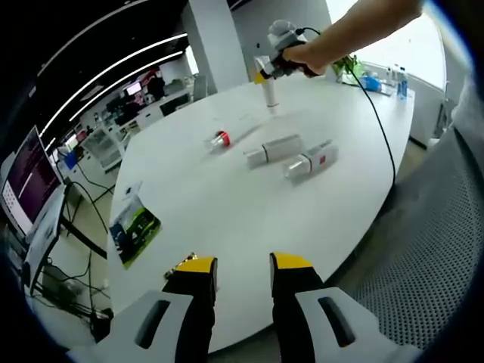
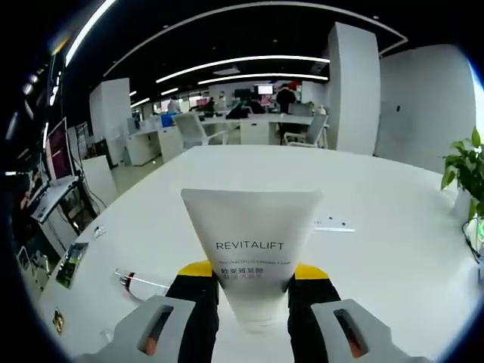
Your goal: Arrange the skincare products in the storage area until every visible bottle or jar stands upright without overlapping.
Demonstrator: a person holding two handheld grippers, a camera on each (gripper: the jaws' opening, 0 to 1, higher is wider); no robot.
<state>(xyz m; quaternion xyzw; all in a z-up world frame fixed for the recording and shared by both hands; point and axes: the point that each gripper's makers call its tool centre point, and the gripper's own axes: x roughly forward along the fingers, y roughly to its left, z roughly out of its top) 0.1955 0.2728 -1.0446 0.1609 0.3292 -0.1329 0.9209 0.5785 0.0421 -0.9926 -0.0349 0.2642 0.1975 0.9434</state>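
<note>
So far you have one product in hand: your right gripper (image 2: 252, 281) has its jaws clamped on the white Revitalift tube (image 2: 253, 246), held upright at the counter's (image 1: 227, 219) far side. Two white tubes (image 1: 274, 148) (image 1: 309, 160) and a red-capped jar (image 1: 218, 140) lie toppled mid-counter. Your left gripper (image 1: 243, 270) waits, jaws apart and empty.

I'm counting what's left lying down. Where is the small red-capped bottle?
In the left gripper view, the red-capped bottle lies on its side on the white table, just left of two fallen white tubes.
</note>
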